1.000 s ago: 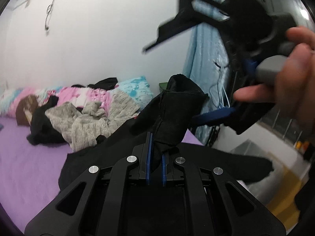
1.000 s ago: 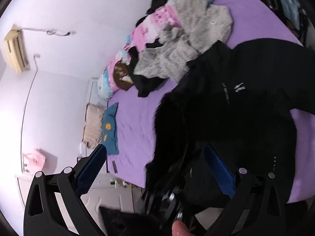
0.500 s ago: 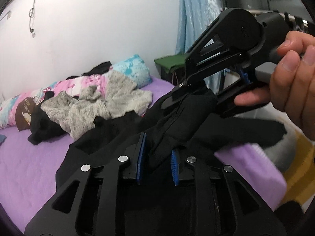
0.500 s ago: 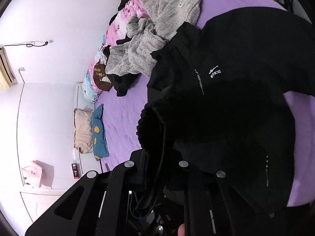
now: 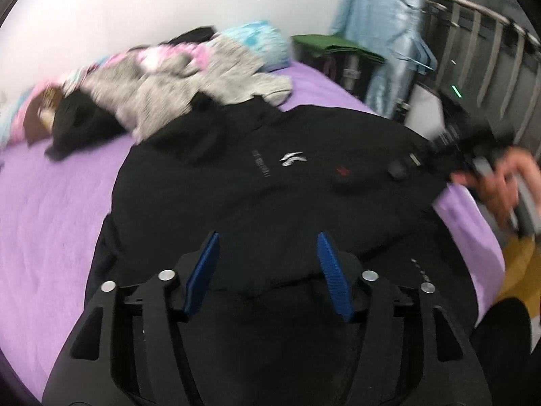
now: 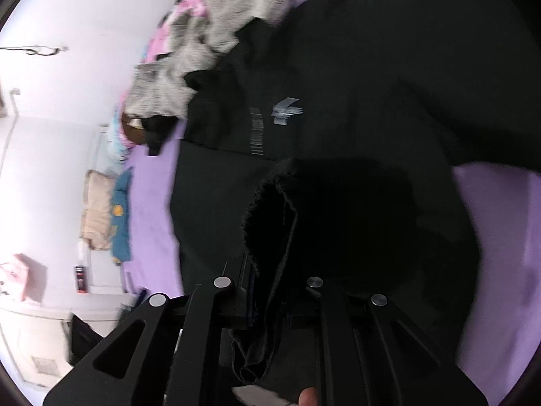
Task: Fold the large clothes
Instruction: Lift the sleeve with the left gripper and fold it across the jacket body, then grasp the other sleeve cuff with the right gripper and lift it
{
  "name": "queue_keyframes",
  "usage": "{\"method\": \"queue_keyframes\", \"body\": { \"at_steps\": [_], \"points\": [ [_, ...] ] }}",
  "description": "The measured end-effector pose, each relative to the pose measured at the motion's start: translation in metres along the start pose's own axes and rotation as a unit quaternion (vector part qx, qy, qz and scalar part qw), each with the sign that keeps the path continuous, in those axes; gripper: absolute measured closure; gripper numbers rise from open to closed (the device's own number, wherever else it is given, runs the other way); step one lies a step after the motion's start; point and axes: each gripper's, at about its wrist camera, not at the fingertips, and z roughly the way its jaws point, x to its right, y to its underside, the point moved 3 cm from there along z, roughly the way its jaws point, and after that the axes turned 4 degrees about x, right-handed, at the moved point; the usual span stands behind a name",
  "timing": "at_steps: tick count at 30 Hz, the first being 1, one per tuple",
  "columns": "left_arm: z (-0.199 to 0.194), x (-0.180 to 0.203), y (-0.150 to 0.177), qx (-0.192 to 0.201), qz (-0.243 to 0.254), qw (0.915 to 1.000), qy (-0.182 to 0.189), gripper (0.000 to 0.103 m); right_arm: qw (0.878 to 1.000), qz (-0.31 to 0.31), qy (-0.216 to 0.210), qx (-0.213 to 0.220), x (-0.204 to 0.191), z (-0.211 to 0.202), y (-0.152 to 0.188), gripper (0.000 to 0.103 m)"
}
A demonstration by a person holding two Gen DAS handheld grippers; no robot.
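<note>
A large black jacket (image 5: 270, 176) with a small white chest logo lies spread on the purple bed (image 5: 50, 203). My left gripper (image 5: 267, 264) hovers low over its near hem. The jaws are opening; black fabric lies below and between the blue pads (image 5: 203, 267), which do not press on it. In the right wrist view the jacket (image 6: 389, 67) fills the frame, and my right gripper (image 6: 270, 280) is shut on a black sleeve cuff (image 6: 270, 209) bunched between its fingers. The left wrist view shows that gripper (image 5: 449, 149) blurred at the jacket's right side, held by a hand (image 5: 500, 182).
A pile of grey knitwear (image 5: 189, 81), pink clothes and a blue pillow (image 5: 263, 44) lies at the bed's far side against the wall. A blue curtain (image 5: 378, 34) and a railing (image 5: 490, 50) stand right of the bed. Small pillows (image 6: 108, 209) and white furniture (image 6: 40, 331) sit beyond the left edge.
Both grippers came down from mid-air to the bed. The left let go of the black fabric and spread its jaws. The right, wide open a second ago, shut on the sleeve cuff.
</note>
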Motion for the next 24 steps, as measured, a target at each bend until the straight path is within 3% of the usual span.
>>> {"method": "queue_keyframes", "body": {
  "at_steps": [6,8,16,17,19,20,21,24],
  "points": [
    [0.059,-0.044,-0.001,-0.034,-0.016,0.9981,-0.049,0.037,0.998,-0.007,0.07,-0.005,0.061,0.021,0.014,0.09],
    [0.085,-0.056,0.001,-0.06,-0.006,0.9955,-0.072,0.037,0.999,0.01,0.048,0.004,0.077,0.024,0.015,0.092],
    [0.15,-0.083,0.028,-0.127,-0.025,0.9873,-0.092,0.032,1.0,0.003,0.012,0.028,0.098,0.02,0.026,0.093],
    [0.154,-0.086,0.031,-0.135,-0.032,0.986,-0.093,0.032,0.999,0.001,0.009,0.031,0.096,0.016,0.028,0.086],
    [0.159,-0.09,0.036,-0.138,-0.041,0.9851,-0.094,0.029,0.999,-0.023,-0.002,0.043,0.084,0.0,0.036,0.056],
    [0.16,-0.09,0.038,-0.137,-0.042,0.9854,-0.092,0.025,0.998,-0.035,-0.007,0.051,0.074,-0.005,0.038,0.02],
    [0.161,-0.091,0.039,-0.136,-0.044,0.986,-0.086,0.016,0.997,-0.047,-0.009,0.06,0.068,-0.016,0.042,0.007],
    [0.16,-0.088,0.042,-0.137,-0.042,0.987,-0.072,0.008,0.991,-0.075,0.018,0.105,0.065,-0.059,0.053,0.006]
  ]
}}
